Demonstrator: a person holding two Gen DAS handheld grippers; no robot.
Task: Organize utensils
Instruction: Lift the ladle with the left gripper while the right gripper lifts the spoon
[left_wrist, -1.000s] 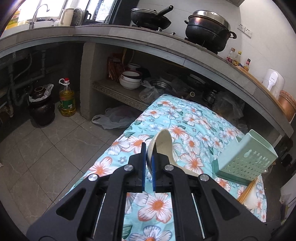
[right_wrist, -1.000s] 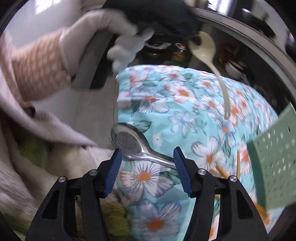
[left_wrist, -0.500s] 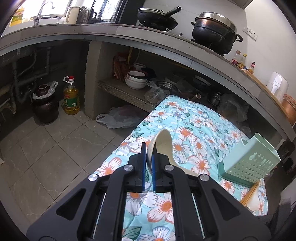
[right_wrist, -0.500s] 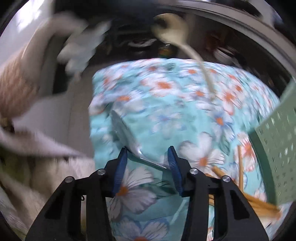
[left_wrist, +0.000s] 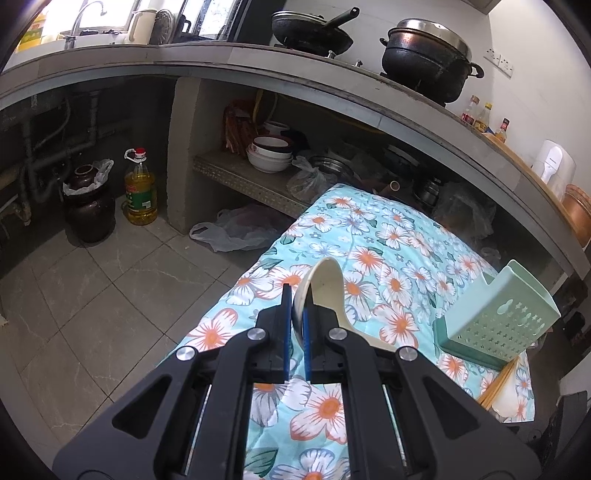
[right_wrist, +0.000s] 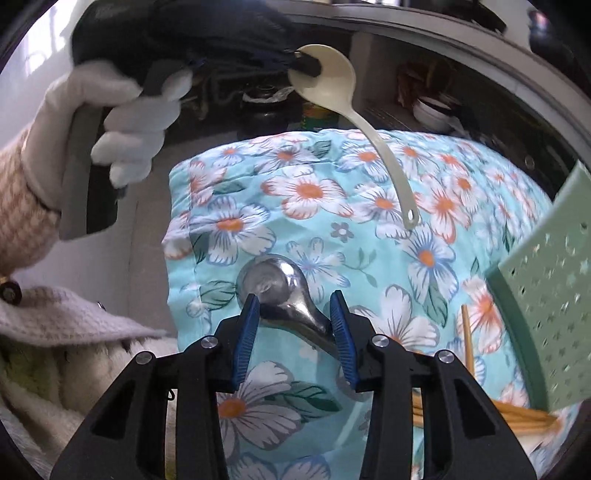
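Steel spoon (right_wrist: 284, 295) lies on the flowered cloth (right_wrist: 369, 206), bowl pointing away from the green basket (right_wrist: 546, 302); right gripper (right_wrist: 293, 325) jaws are closing around its neck. Left gripper (left_wrist: 296, 332) jaws pinch the cream spoon (left_wrist: 327, 295) by its bowl, handle slanting toward the basket.

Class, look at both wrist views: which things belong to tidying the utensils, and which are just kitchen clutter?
Job: cream ladle, metal spoon, chopsticks, green utensil basket.

Clutter: oil bottle, stacked bowls, black pot, wok.

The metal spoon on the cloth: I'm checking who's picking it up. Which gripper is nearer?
Right. The right gripper straddles the metal spoon, jaws closing; the left gripper holds the cream spoon above the cloth's far end.
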